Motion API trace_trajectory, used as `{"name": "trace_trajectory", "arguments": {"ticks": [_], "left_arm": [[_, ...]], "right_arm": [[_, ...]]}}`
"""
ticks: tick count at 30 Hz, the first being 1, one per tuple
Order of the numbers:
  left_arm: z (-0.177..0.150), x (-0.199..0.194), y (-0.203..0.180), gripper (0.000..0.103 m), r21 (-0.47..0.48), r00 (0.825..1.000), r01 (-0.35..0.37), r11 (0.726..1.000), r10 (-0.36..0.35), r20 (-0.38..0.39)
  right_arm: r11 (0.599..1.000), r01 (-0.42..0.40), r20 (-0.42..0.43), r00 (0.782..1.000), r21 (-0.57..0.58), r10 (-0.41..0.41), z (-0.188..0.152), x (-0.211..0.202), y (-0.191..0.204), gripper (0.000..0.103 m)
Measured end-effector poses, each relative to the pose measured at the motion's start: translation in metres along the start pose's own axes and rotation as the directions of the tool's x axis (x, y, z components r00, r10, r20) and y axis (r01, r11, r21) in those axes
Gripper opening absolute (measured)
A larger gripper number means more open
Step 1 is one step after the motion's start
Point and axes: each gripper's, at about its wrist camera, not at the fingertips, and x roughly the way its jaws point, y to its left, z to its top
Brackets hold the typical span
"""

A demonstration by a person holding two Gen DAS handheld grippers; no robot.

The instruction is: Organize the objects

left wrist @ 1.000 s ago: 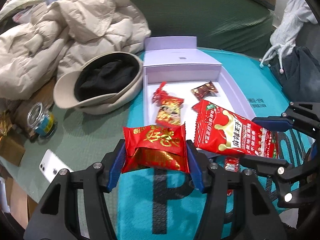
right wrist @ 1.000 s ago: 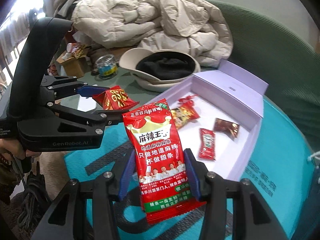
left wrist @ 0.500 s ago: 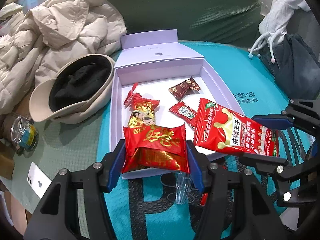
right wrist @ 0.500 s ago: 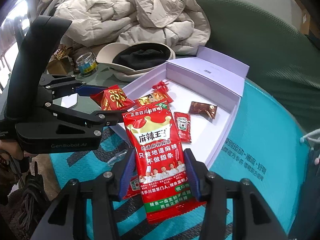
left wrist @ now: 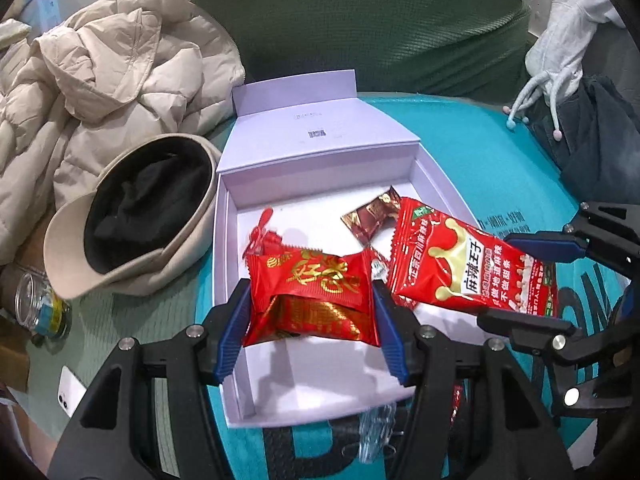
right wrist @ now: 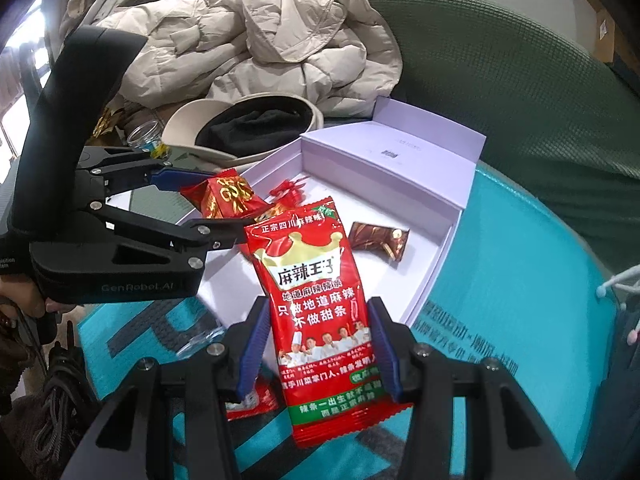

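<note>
My left gripper point(left wrist: 312, 316) is shut on a red and gold candy packet point(left wrist: 312, 300) and holds it above the near end of an open lilac box point(left wrist: 320, 152). My right gripper point(right wrist: 316, 344) is shut on a long red snack bag point(right wrist: 316, 304) with white and yellow print, held over the box's near right side; the bag point(left wrist: 472, 268) also shows at right in the left wrist view. A brown sachet point(right wrist: 378, 242) and a small red wrapped sweet point(left wrist: 264, 236) lie inside the box. In the right wrist view the left gripper point(right wrist: 208, 208) stands at left with its packet point(right wrist: 226, 196).
The box rests on a teal mat point(right wrist: 520, 280). A beige cap point(left wrist: 132, 216) and a cream puffer jacket point(left wrist: 100, 92) lie left of it, with a glass jar point(left wrist: 36, 304) and a white phone point(left wrist: 70, 392) nearby. Clear wrapper scraps point(left wrist: 376, 428) lie before the box. Dark clothing point(left wrist: 600, 140) is at right.
Both grippers have carried their packets forward from in front of the box to over its inside. The box now looks closer and larger. Neither grip has changed.
</note>
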Motion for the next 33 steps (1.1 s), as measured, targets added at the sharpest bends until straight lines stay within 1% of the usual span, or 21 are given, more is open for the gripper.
{"name": "trace_trajectory", "arguments": {"ticks": [7, 14, 19, 23, 28, 30, 33], "left_arm": [[0.017, 0.012, 0.008, 0.057, 0.013, 1.0, -0.004, 1.0, 0.004, 0.0], [0.034, 0.016, 0.013, 0.057, 0.035, 1.0, -0.019, 0.999, 0.018, 0.025], [0.044, 0.023, 0.014, 0.057, 0.028, 1.0, -0.005, 1.0, 0.005, 0.016], [0.048, 0.029, 0.012, 0.057, 0.047, 1.0, -0.022, 0.999, 0.022, 0.009], [0.053, 0.039, 0.016, 0.057, 0.04, 1.0, -0.014, 0.999, 0.014, 0.008], [0.055, 0.043, 0.018, 0.057, 0.039, 1.0, -0.026, 0.999, 0.025, 0.016], [0.056, 0.048, 0.021, 0.057, 0.038, 0.998, -0.05, 0.998, 0.048, 0.04]], "right_arm": [[1.0, -0.003, 0.001, 1.0, 0.009, 0.003, 0.015, 0.011, -0.01, 0.05], [1.0, 0.013, 0.019, 1.0, 0.012, -0.014, 0.031, 0.015, -0.015, 0.05], [1.0, 0.003, 0.037, 0.999, 0.017, -0.004, 0.042, 0.017, -0.025, 0.05], [1.0, -0.001, 0.036, 0.999, 0.008, 0.0, 0.047, 0.023, -0.029, 0.05], [1.0, 0.001, 0.034, 0.999, 0.02, -0.001, 0.051, 0.031, -0.036, 0.05], [1.0, 0.002, 0.033, 0.999, 0.023, -0.003, 0.053, 0.035, -0.037, 0.05], [0.999, -0.022, 0.04, 0.999, 0.024, 0.021, 0.057, 0.042, -0.039, 0.05]]}}
